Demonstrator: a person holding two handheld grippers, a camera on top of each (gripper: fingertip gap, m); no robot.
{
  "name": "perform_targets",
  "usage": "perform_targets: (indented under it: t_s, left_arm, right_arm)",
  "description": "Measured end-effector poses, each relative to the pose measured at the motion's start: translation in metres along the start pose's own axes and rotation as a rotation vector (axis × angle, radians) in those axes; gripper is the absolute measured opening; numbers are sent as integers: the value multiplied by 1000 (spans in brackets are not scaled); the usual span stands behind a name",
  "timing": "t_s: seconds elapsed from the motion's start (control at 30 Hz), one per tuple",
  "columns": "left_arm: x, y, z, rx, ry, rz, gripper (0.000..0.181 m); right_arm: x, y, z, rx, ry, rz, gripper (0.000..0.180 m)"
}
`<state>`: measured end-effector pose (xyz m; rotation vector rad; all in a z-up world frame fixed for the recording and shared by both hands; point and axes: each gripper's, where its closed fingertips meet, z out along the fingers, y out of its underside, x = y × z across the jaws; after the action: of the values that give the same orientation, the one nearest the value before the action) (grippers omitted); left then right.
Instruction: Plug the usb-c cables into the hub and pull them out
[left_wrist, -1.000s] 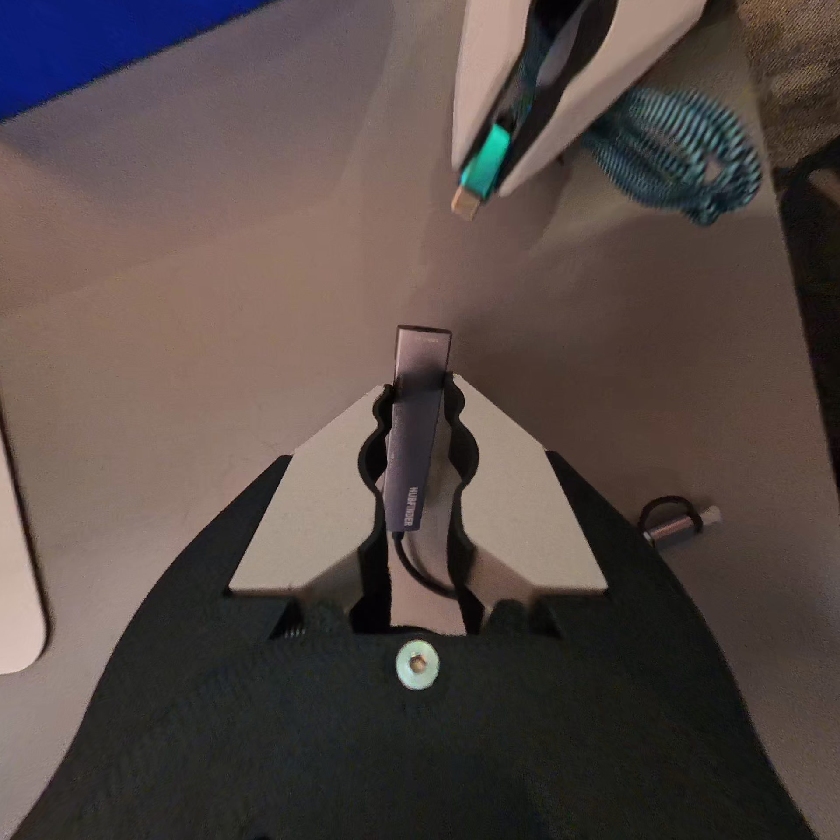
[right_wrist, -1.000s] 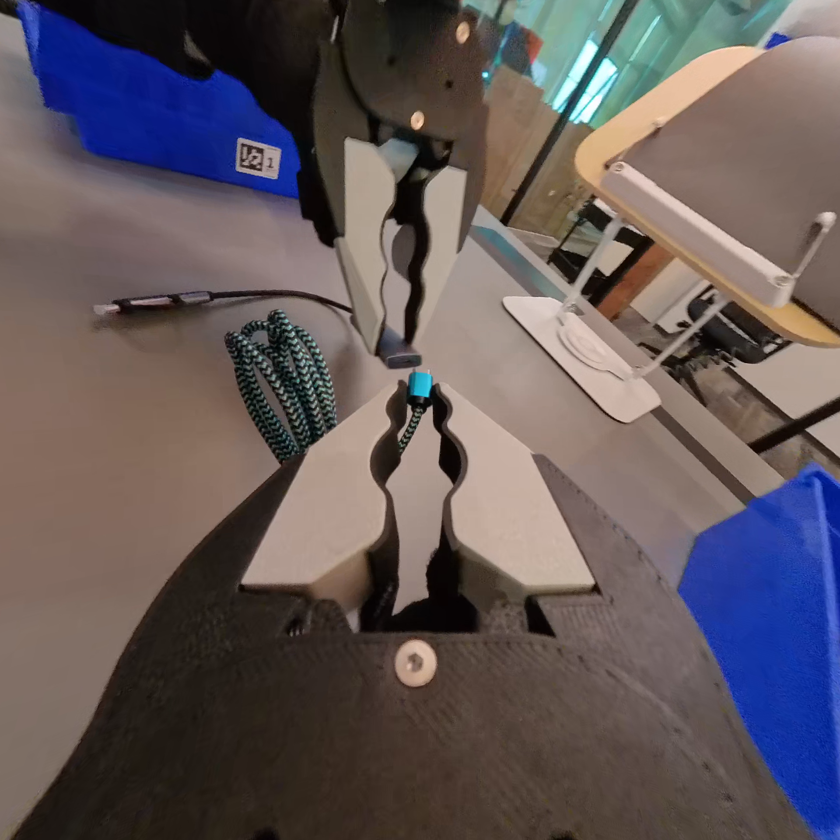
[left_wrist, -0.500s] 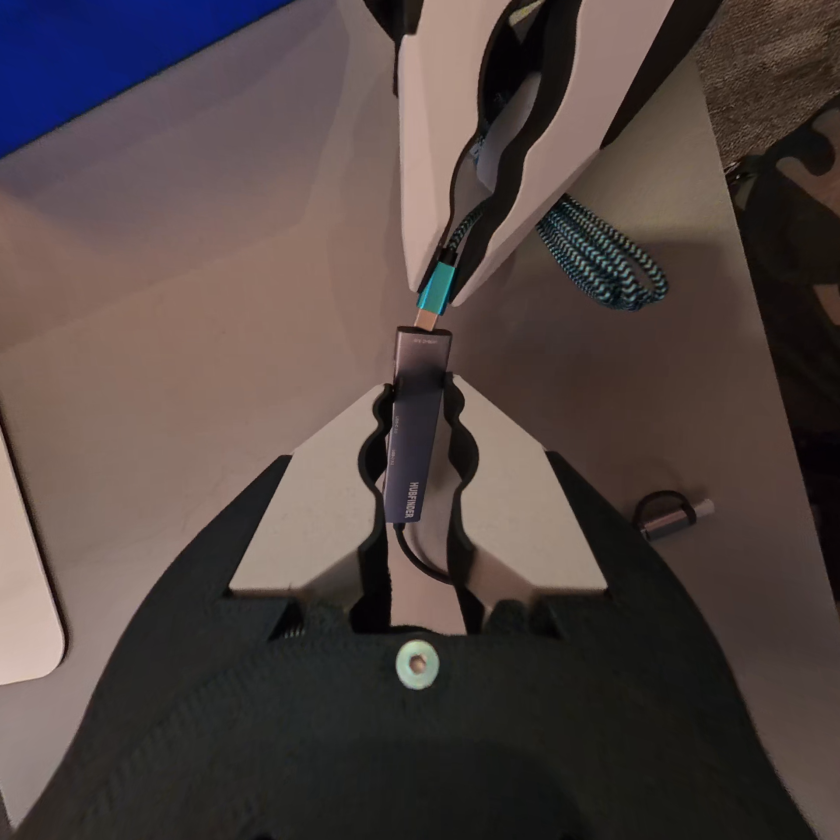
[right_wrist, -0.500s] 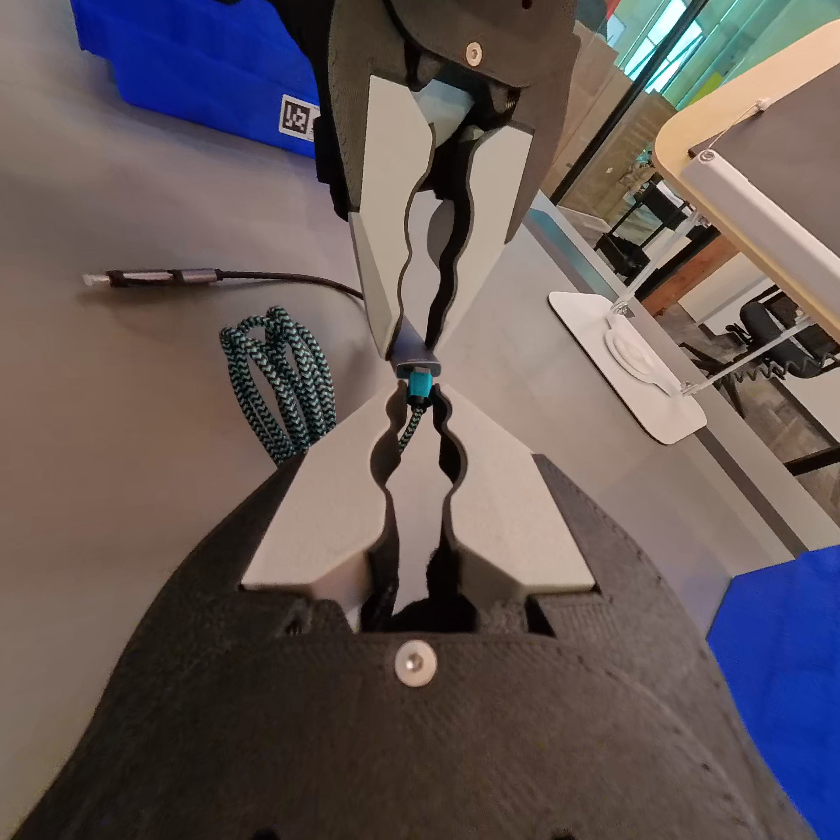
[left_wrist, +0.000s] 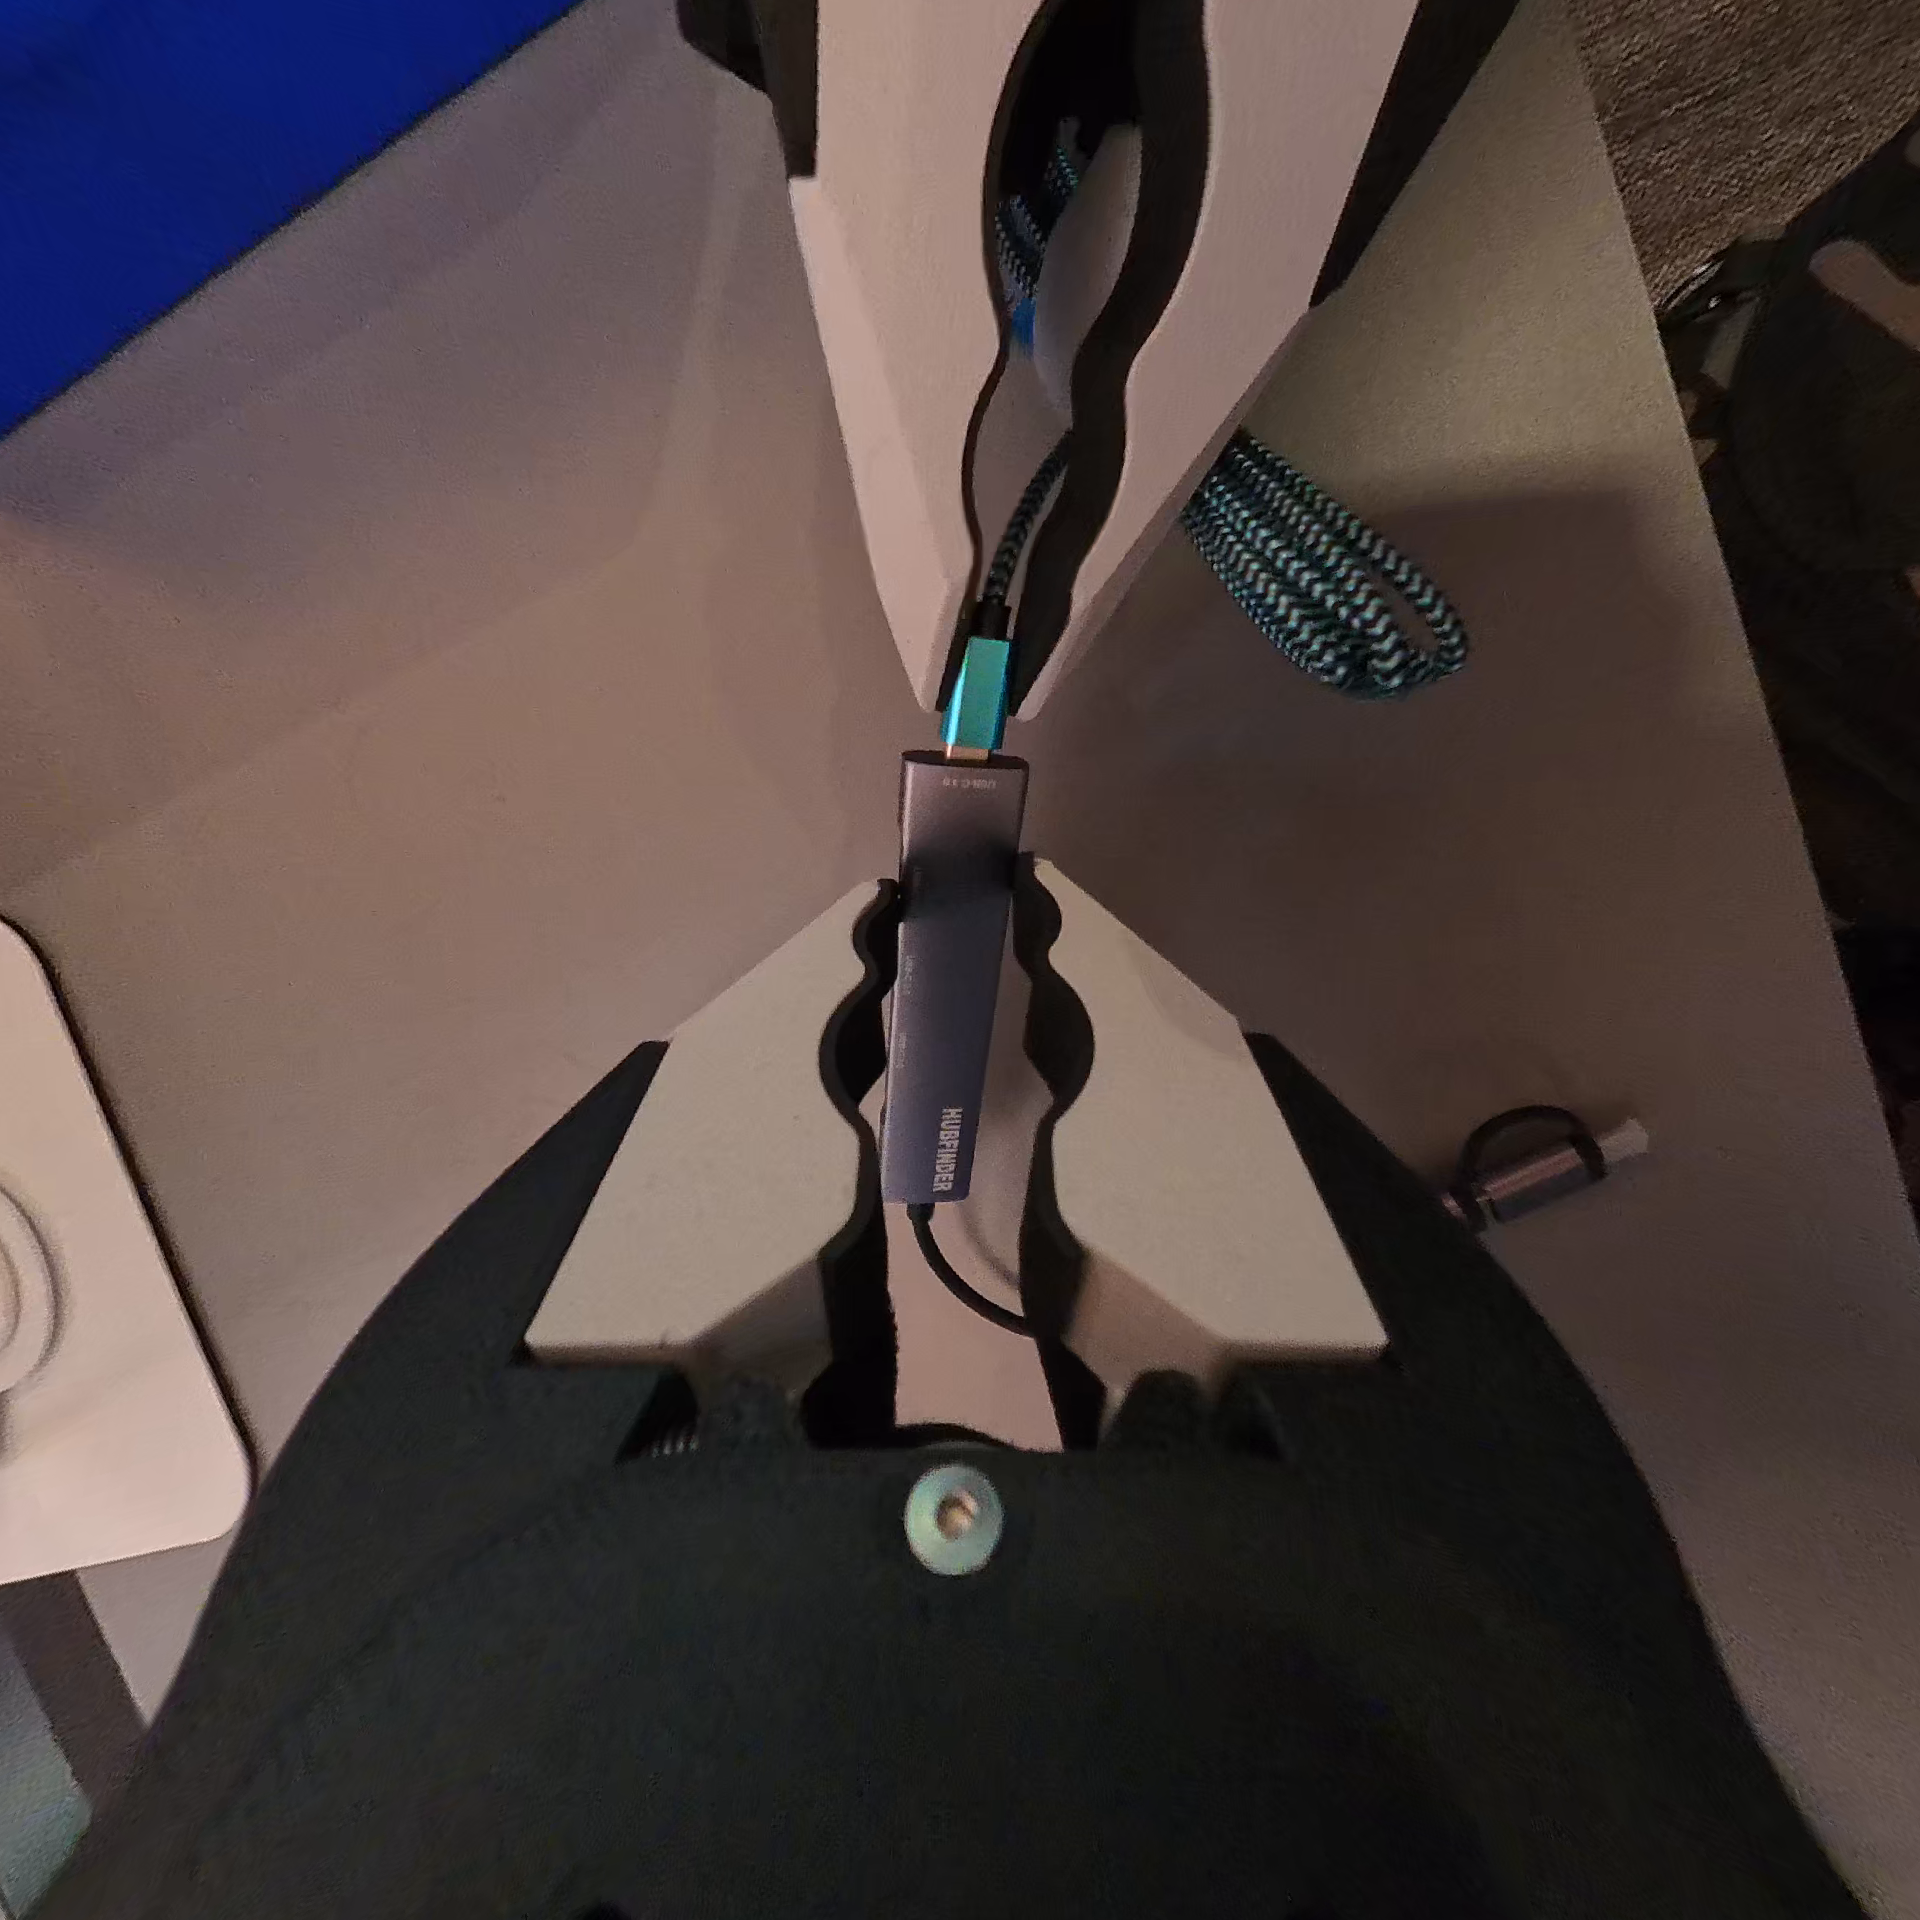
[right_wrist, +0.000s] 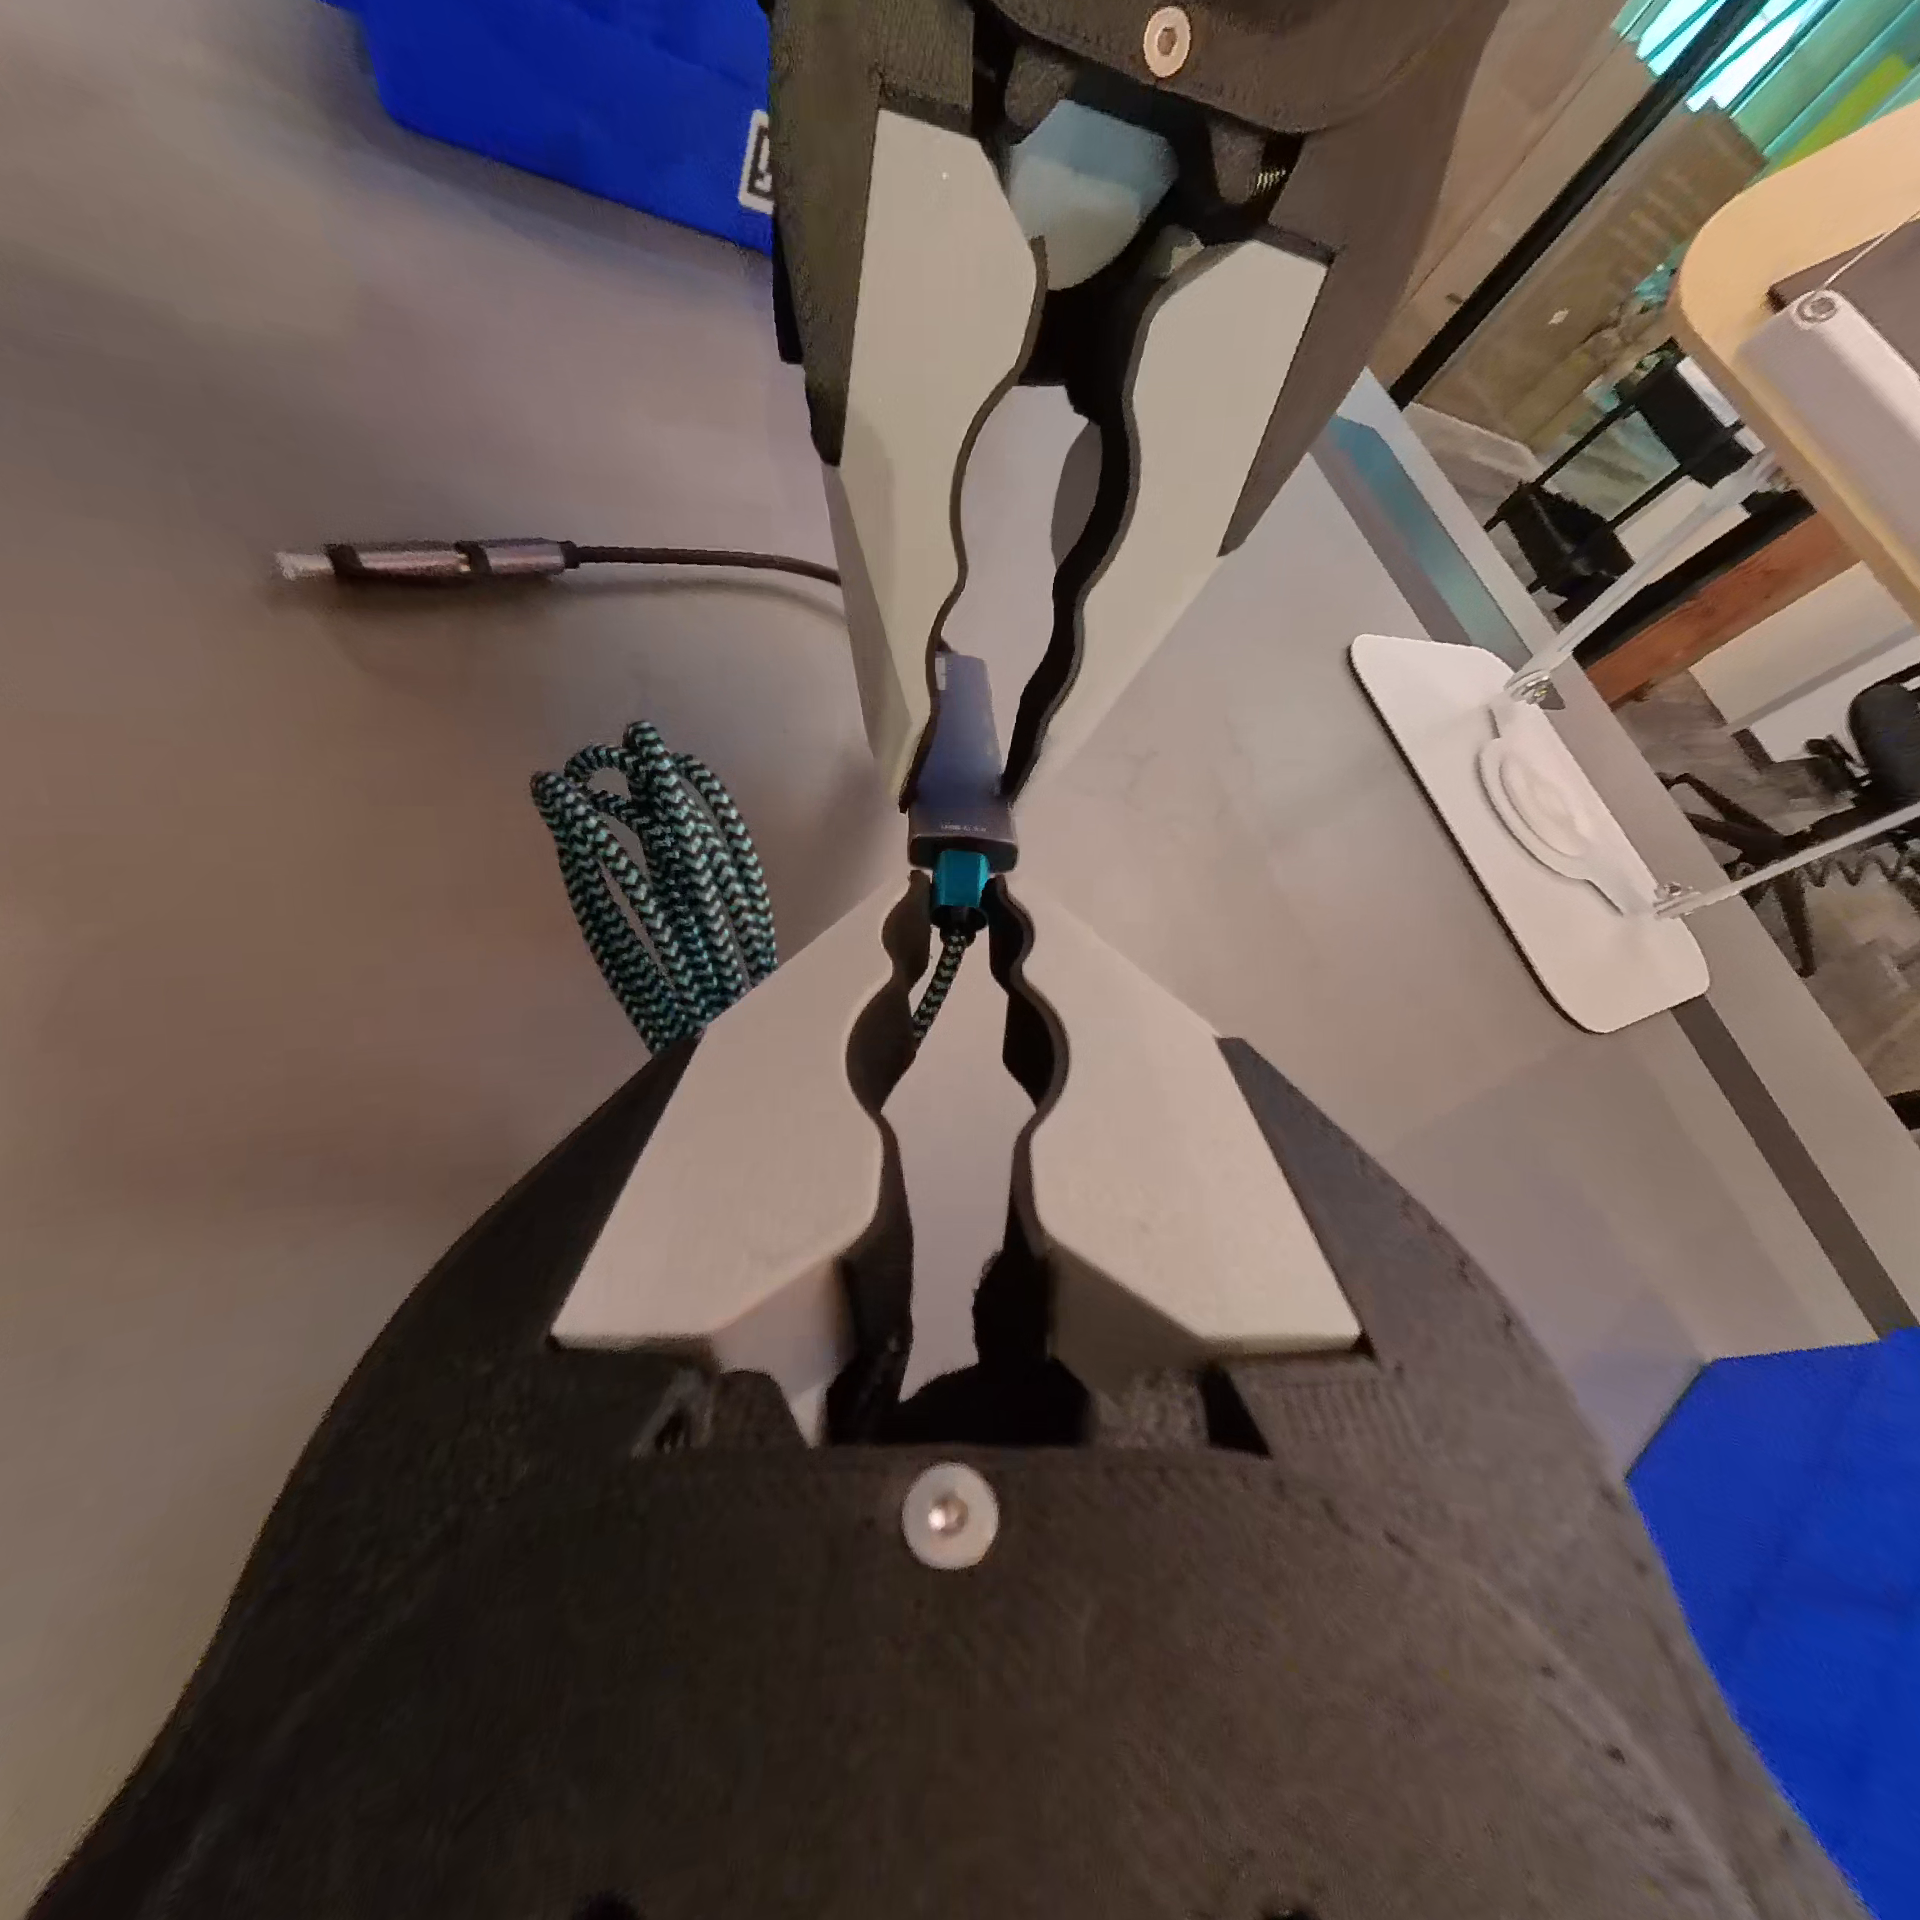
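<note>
My left gripper (left_wrist: 961, 873) is shut on a slim grey hub (left_wrist: 951, 977) and holds it above the table, its end port pointing away. My right gripper (right_wrist: 954, 902) is shut on the teal plug (right_wrist: 958, 876) of a teal-and-black braided cable. The plug's metal tip sits in the hub's end port (left_wrist: 971, 753); a sliver of metal still shows. In the right wrist view the hub (right_wrist: 961, 769) is held by the left gripper (right_wrist: 961, 805) straight ahead. In the left wrist view the right gripper (left_wrist: 977, 691) comes in from above with the plug (left_wrist: 975, 701).
The braided cable's coil (right_wrist: 655, 883) lies on the grey table (right_wrist: 260, 935), also in the left wrist view (left_wrist: 1320, 592). The hub's own lead ends in a grey connector (right_wrist: 416, 561) on the table. A white stand base (right_wrist: 1527, 821) is at the right, blue bins (right_wrist: 582, 94) behind. Both grippers' tips are close together, under 4 cm apart.
The right gripper moved the teal plug from well clear of the hub up to its end port and pushed the tip in. The left gripper kept hold of the hub.
</note>
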<state>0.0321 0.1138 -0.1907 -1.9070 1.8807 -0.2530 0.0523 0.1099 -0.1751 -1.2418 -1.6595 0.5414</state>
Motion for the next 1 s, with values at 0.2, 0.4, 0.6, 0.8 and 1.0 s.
perform_targets:
  t_s: [0.2, 0.4, 0.6, 0.8, 1.0]
  left_arm:
    - [0, -3, -1, 11, -26, 22, 18]
    - [-1, -5, -1, 28, -53, 11, 18]
    - [0, -2, 4, -33, -98, 57, 17]
    - [-1, 13, 11, -90, -108, 30, 19]
    - [4, 37, 21, -147, -76, -108, 20]
  right_arm:
    - [1, 0, -2, 13, -40, 20, 8]
    - [3, -3, -1, 37, -51, 45, 8]
    - [-1, -1, 4, -9, -88, 32, 8]
    - [-3, 9, 16, -80, -73, 18, 9]
    - [7, 9, 9, -46, -15, 98, 18]
